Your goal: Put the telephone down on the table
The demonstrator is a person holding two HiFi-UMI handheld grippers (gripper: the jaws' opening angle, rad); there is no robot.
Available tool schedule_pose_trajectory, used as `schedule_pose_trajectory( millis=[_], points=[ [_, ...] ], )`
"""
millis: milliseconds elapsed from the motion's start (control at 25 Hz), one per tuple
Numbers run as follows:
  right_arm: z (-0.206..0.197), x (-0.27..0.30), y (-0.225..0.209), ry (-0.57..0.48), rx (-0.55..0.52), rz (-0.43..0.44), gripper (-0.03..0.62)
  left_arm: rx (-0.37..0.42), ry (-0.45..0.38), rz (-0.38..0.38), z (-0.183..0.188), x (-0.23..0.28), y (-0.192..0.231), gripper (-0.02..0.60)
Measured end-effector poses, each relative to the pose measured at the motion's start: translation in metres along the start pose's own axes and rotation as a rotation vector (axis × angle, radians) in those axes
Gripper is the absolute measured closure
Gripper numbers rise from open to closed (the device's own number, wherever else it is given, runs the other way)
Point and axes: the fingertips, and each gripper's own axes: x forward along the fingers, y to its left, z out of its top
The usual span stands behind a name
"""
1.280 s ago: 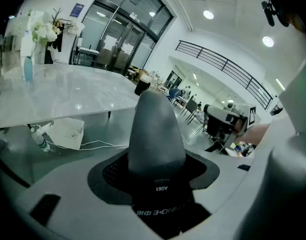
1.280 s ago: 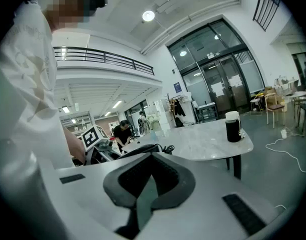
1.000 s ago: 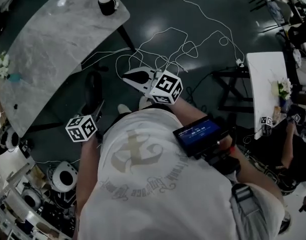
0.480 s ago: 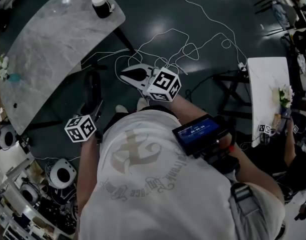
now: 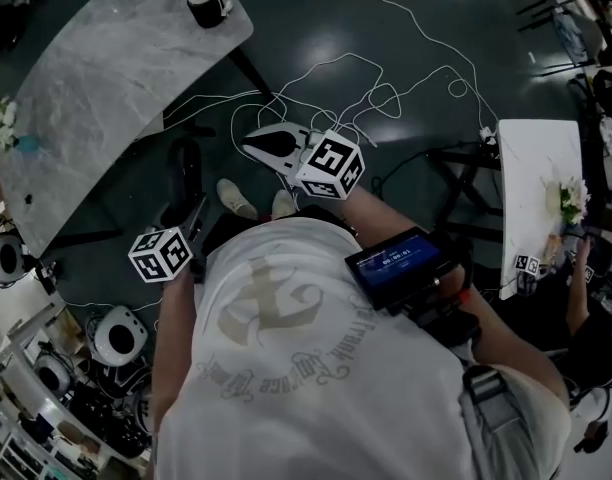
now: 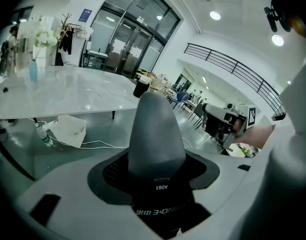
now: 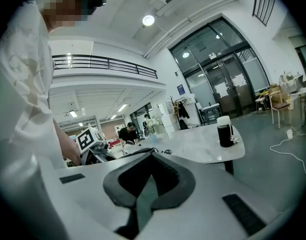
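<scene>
No telephone shows in any view. I stand over a dark floor, a little short of the grey marble table (image 5: 106, 78), which also shows in the left gripper view (image 6: 68, 91). My left gripper (image 5: 184, 183) hangs low at my left side. Its grey finger (image 6: 155, 134) stands up off the white shell, open, with nothing between the jaws. My right gripper (image 5: 269, 145) points toward the table's near edge. Its grey finger (image 7: 145, 186) lies flat in the black recess, shut and holding nothing.
A black cup with a white lid (image 5: 206, 3) stands at the table's far end. White flowers in a blue vase (image 5: 1, 128) stand at the table's left edge. Thin white cables (image 5: 366, 88) loop over the floor. A white table (image 5: 531, 188) stands right; equipment (image 5: 121, 333) crowds the lower left.
Both grippers stay where they were. The head view has drifted slightly, and my shoes now show farther forward below the right gripper.
</scene>
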Motion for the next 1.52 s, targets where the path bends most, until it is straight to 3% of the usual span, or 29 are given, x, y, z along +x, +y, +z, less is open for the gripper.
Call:
schedule_pose_trajectory(
  millis=[320,1080,1520],
  points=[
    [0.004,0.015,-0.012,0.013,-0.001,-0.001,0.579,-0.008,-0.001,0.002,0.012,0.008,0.015,0.302],
    [0.028,0.075,-0.054,0.025,0.007,-0.069,0.579,0.023,-0.006,-0.034,0.078,0.028,0.075,0.301],
    [0.038,0.131,-0.065,0.041,0.034,-0.115,0.578,0.027,0.004,-0.049,0.105,0.023,0.133,0.301]
  ],
)
